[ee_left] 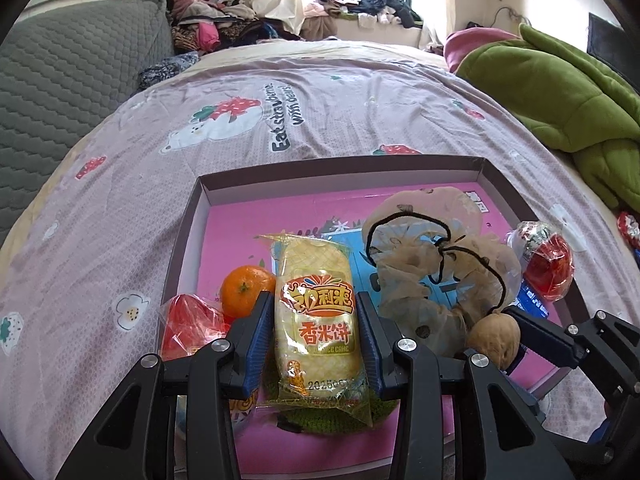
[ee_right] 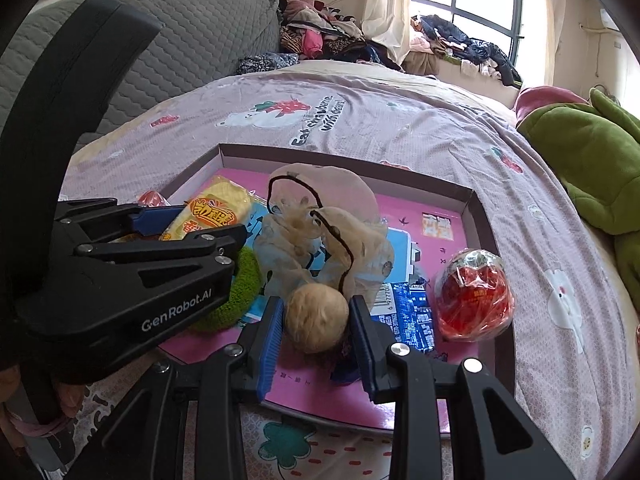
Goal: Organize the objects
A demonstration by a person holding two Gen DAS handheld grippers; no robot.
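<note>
Bed (ee_left: 320, 92) under a pink strawberry-print sheet, green blanket (ee_left: 560, 92) bunched at the right edge. On the sheet, a shallow box (ee_left: 340, 168) with a pink floor. Inside it, a beige scrunchie (ee_left: 432, 256) near the middle; a rice cake packet (ee_left: 318, 312) lying lengthwise left of it; a red wrapped candy (ee_left: 546, 258) by the right wall, another (ee_left: 188, 324) at the left wall; an orange (ee_left: 246, 290) just beside that one; a walnut (ee_right: 316, 318) at the near edge, touching the scrunchie. Left gripper (ee_left: 316, 336) clamped on the packet's sides. Right gripper (ee_right: 316, 330) closed against the walnut, a blue pad on each flank.
</note>
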